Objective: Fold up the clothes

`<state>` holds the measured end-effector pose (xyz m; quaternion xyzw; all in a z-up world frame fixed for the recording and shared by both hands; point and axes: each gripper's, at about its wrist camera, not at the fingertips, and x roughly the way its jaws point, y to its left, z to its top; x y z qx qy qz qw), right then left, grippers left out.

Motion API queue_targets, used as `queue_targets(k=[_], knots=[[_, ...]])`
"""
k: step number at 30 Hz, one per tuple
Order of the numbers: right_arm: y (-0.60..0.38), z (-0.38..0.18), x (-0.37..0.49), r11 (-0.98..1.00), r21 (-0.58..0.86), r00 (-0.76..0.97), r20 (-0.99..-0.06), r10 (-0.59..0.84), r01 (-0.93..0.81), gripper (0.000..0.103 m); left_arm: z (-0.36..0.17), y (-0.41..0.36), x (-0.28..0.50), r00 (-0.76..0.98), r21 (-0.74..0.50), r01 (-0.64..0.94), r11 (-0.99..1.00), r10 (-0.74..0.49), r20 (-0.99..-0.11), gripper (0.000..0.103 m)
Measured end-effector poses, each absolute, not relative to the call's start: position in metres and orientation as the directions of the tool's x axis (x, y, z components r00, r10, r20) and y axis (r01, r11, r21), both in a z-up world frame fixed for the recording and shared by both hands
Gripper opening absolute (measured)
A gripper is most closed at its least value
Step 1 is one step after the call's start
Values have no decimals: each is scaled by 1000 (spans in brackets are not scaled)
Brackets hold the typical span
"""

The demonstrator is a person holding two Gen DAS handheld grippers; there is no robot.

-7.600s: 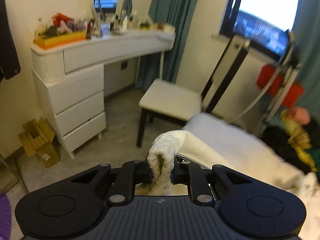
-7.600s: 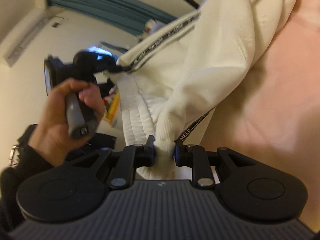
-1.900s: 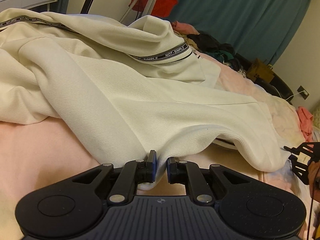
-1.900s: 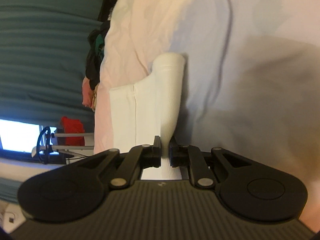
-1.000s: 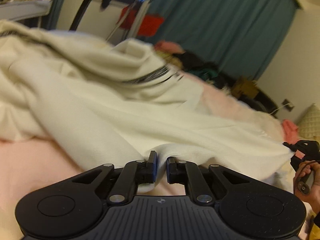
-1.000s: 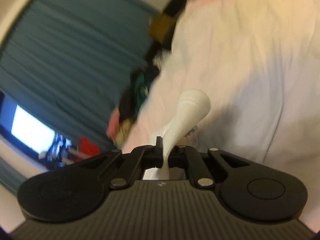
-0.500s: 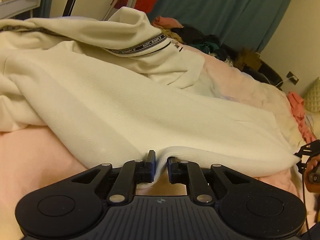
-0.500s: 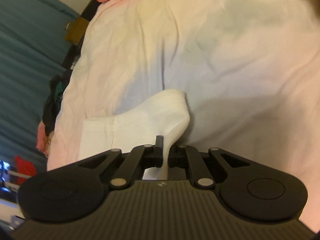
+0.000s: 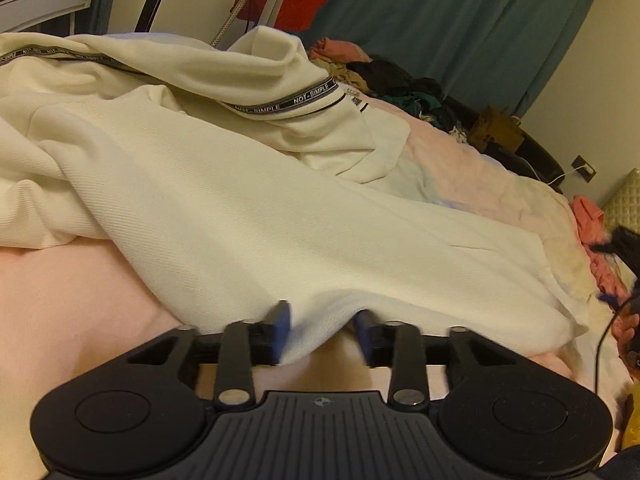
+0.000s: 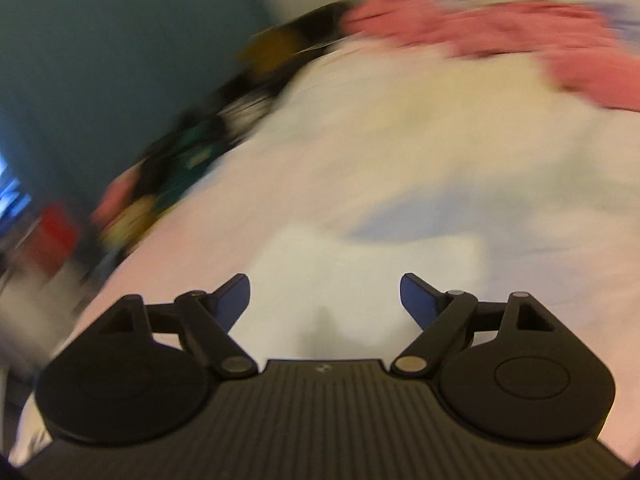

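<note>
Each hand carries the same matte black plastic tool. The left gripper (image 9: 322,330) has a wide body with ridged lines down its centre panel, a small round crosshair mark at the panel's top edge, and a shallow round disc moulded into each rounded shoulder. Two flat black link arms turn on silver screws and lead to dark blue fingers (image 9: 280,328). The right gripper (image 10: 325,300) shows the same ridged panel, discs, silver screws and blue fingers (image 10: 418,300).
</note>
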<state>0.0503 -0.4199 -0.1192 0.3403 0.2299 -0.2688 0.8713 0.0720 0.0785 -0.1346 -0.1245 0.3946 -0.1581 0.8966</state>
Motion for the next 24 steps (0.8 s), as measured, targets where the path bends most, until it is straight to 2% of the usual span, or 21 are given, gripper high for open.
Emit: queue_targets(k=[2,4,5,6,8,11,15,18,21,24], knots=[[-401,-120,67,723,459,783,-595,-181,516,83,-130,81,66,641,-355,183,917,-385,-664,58],[-377,-124,86,821,383,769,-631,-101,423,83,-126,85,59,646,-361,174,916,-383,-660,68],[-366,-130,95,858,339,752,-654,-80,386,83,-123,88,55,648,-361,166,918,-378,-662,76],[-357,-135,103,890,294,734,-677,-64,349,83,-119,92,51,651,-363,155,919,-371,-662,80],[-350,-148,113,920,208,690,-719,-86,331,83,-113,104,46,656,-375,120,919,-357,-665,82],[-347,-165,127,944,119,633,-766,-109,308,83,-106,135,45,650,-425,14,905,-331,-684,82],[-360,-174,125,927,177,627,-775,-76,331,83,-99,194,56,646,-438,-179,881,-230,-728,83],[-363,-175,121,930,151,637,-764,-105,335,83,-102,245,66,630,-480,-361,800,-171,-758,83],[-362,-176,115,937,145,646,-756,-101,317,83,-115,292,75,652,-594,-490,638,-184,-736,78],[-362,-178,109,944,149,658,-748,-87,294,83,-128,326,81,703,-668,-552,499,-151,-695,71]])
